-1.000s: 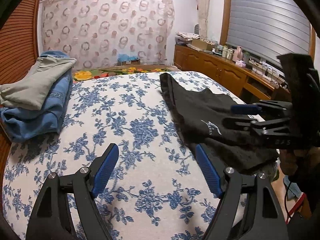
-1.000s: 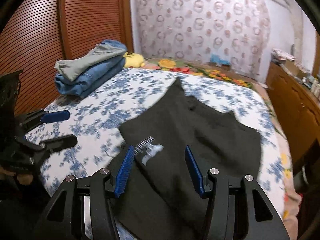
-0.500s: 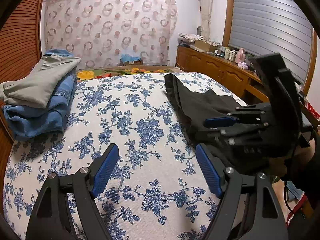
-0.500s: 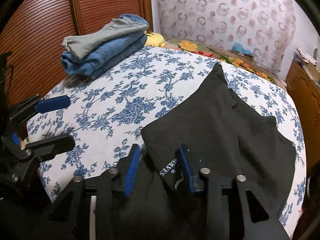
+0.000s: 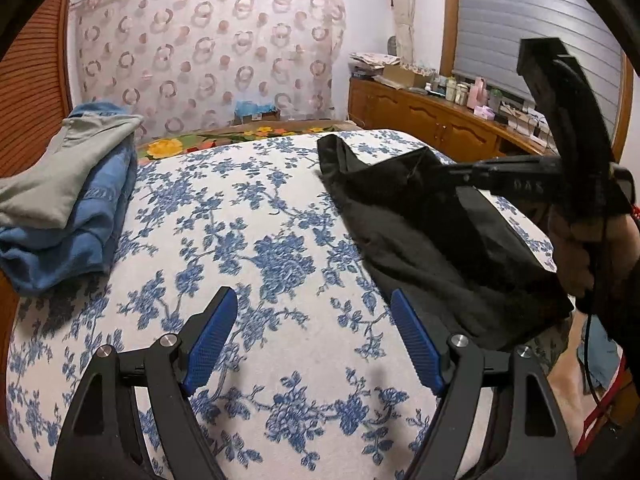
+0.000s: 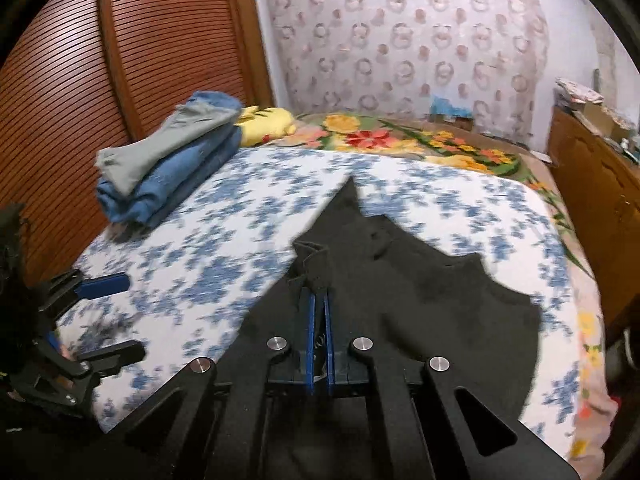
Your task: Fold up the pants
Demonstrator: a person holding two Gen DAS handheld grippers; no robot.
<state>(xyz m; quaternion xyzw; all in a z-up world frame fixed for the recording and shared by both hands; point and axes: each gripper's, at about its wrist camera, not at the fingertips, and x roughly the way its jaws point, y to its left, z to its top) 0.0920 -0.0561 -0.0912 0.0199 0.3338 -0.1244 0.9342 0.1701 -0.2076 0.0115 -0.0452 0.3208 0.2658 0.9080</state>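
Black pants (image 5: 432, 232) lie on the right side of a bed with a blue-flowered cover (image 5: 248, 248). My right gripper (image 6: 318, 300) is shut on a fold of the black pants (image 6: 432, 304) near their edge and lifts it off the bed; it also shows in the left wrist view (image 5: 436, 168), pinching the raised cloth. My left gripper (image 5: 312, 336) is open and empty, low over the bed cover to the left of the pants. It shows at the left edge of the right wrist view (image 6: 100, 316).
A stack of folded pants, grey on blue denim (image 5: 68, 200), sits at the bed's left by a slatted wooden wardrobe (image 6: 120, 60). A wooden sideboard (image 5: 432, 124) with clutter runs along the right. A flowered blanket (image 6: 400, 140) lies at the far end.
My right gripper has closed on the pants' near edge and lifted it up. My left gripper has stayed open over the bed cover.
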